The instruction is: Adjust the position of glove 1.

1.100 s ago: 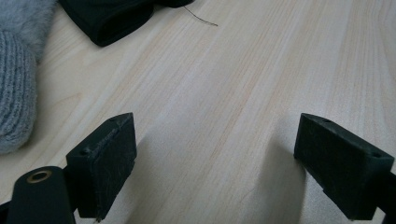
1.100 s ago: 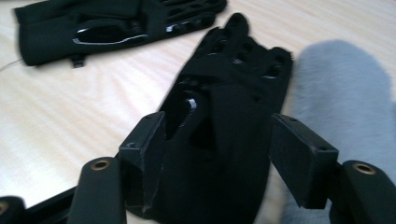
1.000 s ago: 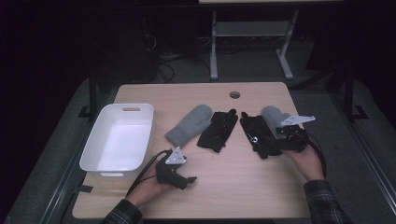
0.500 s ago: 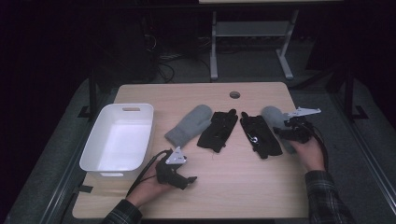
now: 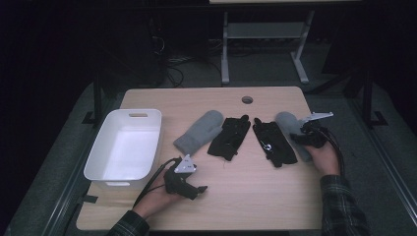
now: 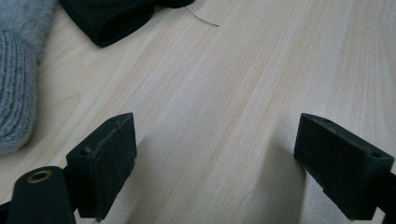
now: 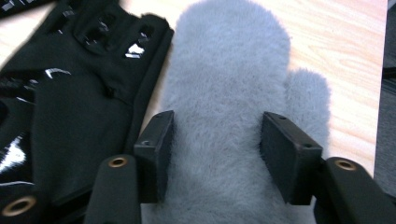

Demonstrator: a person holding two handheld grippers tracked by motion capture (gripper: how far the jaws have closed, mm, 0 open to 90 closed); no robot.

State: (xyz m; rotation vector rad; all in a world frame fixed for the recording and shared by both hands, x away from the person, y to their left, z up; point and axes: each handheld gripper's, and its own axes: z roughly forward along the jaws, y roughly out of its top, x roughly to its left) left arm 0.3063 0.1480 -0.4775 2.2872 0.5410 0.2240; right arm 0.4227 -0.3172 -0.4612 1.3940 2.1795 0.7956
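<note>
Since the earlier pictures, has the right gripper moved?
Yes. The right gripper has shifted rightward, away from the black glove, and now sits over the grey mitten at the table's right edge.

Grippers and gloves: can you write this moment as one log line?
left gripper: open, over bare table | right gripper: open, jaws astride grey mitten | white bin: empty

Dim room, dark bkgd — table (image 5: 255,196) lit from above; close-up claw views sharp, soft shadows.
</note>
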